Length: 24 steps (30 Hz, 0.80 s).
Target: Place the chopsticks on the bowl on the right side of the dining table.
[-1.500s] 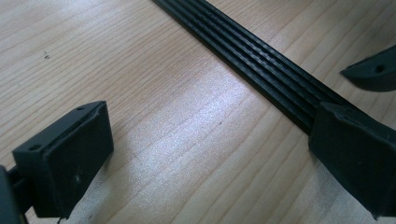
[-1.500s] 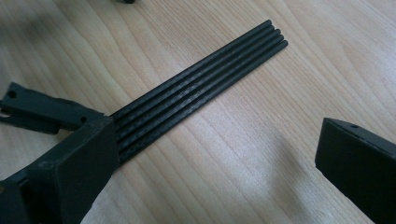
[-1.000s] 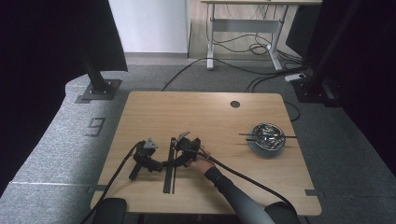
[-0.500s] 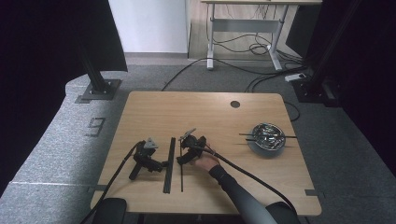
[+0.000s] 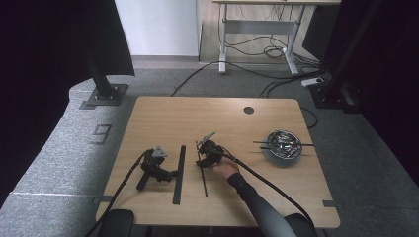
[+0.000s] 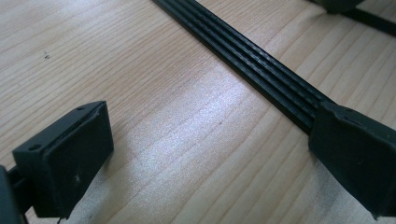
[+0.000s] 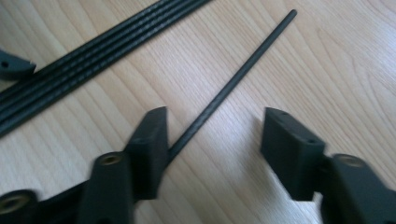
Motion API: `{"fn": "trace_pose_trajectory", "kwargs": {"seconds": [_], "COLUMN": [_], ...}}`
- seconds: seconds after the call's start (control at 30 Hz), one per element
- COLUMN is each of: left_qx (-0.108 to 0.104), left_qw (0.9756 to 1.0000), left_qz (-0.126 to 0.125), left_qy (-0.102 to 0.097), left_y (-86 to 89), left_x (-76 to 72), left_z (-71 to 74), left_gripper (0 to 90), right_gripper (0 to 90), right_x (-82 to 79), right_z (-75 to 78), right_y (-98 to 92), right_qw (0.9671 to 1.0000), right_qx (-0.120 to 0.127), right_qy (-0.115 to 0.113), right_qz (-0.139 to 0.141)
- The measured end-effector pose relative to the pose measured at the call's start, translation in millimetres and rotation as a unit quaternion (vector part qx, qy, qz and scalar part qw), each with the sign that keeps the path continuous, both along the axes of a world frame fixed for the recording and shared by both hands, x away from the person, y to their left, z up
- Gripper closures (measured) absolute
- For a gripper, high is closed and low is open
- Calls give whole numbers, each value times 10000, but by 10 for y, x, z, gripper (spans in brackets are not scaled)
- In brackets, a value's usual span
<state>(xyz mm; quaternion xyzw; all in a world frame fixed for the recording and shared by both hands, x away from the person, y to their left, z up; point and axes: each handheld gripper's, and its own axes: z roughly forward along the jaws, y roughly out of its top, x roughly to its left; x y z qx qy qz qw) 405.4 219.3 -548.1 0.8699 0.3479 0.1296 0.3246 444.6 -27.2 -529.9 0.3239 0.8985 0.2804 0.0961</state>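
Observation:
A thin black rod (image 7: 233,79) lies flat on the wooden table (image 5: 237,123), just right of a flat ribbed black strip (image 5: 178,173). A hand holds my right gripper (image 5: 201,159) low over the rod's (image 5: 203,175) far end. In the right gripper view its jaws have just been closing and stand apart around the rod. The rod runs close beside the left jaw, and the right pad (image 7: 285,140) is clear of it. My left gripper (image 5: 168,174) rests on the table beside the strip, open, with bare wood between its jaws (image 6: 210,126); the strip (image 6: 261,70) passes under its right jaw.
A metal bowl (image 5: 282,146) stands at the table's right with black rods laid across its rim. A round cable hole (image 5: 248,110) is near the far edge. Cables trail from both grippers toward the near edge.
The right hand and gripper have shifted rightward, away from the ribbed strip. The rod now lies a little farther from the strip. The left gripper has stayed put.

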Motion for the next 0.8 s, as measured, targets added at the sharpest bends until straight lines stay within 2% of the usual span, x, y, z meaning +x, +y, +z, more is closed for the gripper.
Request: {"fn": "trace_pose_trajectory", "kwargs": {"seconds": [0.13,0.37,0.6,0.8], "left_qx": [-2,-2,-5,-6], "left_qw": [10000,10000,10000,10000], "left_qz": [4,5,3,7], "left_qy": [3,3,3,4], "left_y": [0,-1,-1,-1], "left_x": [-1,-1,-1,-1], "left_z": [0,0,0,0], "left_gripper": [0,0,0,0], "right_gripper": [576,700,792,835], "right_x": [-5,-8,-5,-22], "right_z": [20,41,44,44], "right_y": [-60,-178,-309,-456], "right_qw": [10000,9998,9997,9997], "right_qx": [-50,-121,-147,-167], "right_qy": [56,151,164,161], "right_qz": [43,85,67,0]}}
